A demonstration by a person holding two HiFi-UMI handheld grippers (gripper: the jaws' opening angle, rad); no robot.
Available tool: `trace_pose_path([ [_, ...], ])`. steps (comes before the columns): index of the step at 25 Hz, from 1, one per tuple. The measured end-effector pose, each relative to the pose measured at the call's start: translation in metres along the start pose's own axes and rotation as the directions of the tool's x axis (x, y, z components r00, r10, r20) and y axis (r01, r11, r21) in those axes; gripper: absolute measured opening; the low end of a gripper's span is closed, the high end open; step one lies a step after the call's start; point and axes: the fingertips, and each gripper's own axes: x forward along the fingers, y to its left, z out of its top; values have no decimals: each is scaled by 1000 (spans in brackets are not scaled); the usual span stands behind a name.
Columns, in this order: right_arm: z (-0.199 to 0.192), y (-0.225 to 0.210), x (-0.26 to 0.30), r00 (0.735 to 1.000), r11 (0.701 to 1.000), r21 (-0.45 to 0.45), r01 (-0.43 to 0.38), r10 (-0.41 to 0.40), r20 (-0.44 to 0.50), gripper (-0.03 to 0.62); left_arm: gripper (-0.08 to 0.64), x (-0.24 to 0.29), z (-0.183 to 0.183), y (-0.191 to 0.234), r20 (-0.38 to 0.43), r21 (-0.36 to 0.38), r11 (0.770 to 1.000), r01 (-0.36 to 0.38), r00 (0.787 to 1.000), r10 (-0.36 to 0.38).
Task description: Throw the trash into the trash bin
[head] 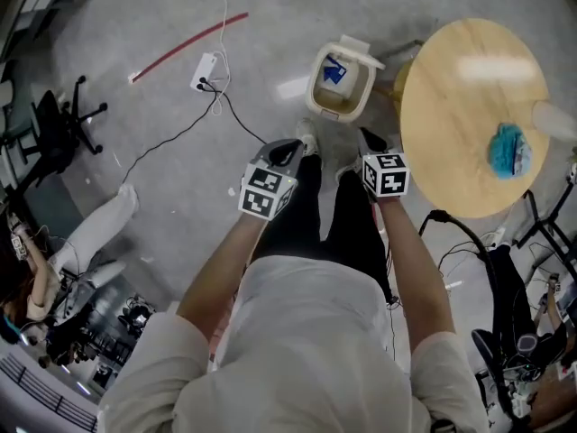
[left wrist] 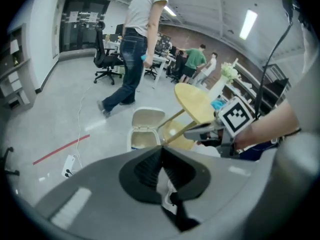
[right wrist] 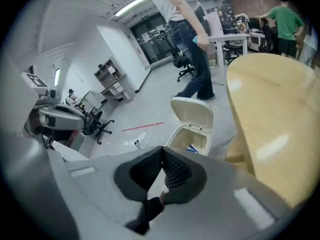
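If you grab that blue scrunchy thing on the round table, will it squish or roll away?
The blue wad looks crumpled and lumpy, so it probably squishes rather than staying stiff. It seems small next to the table, likely light. Its uneven shape probably won't roll far, though a push might slide it on the smooth top.

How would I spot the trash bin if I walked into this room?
Look for the round wooden table; the trash bin stands on the floor beside it, on its left in the head view. It is a cream box with its lid flipped open and a blue scrap inside, unlike the flat white power strip nearby.
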Motion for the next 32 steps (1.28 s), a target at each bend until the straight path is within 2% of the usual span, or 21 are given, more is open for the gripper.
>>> trace_pose_path([
  [8, 29, 5, -57, 998, 999, 33, 5, -7, 59, 2, 5, -26, 27, -22, 5, 33, 999, 6, 1000, -6],
  [13, 41, 15, -87, 997, 1000, 13, 4, -5, 83, 2, 5, -40, 42, -37, 13, 53, 998, 29, 999, -30],
  [22, 45, 28, -143, 989, 1000, 24, 13, -16, 149, 2, 5, -67, 59, -62, 42, 91, 995, 39, 998, -43],
  [32, 66, 19, -194, 971, 997, 52, 51, -62, 232, 2, 5, -92, 80, -75, 53, 146, 988, 55, 997, -63],
])
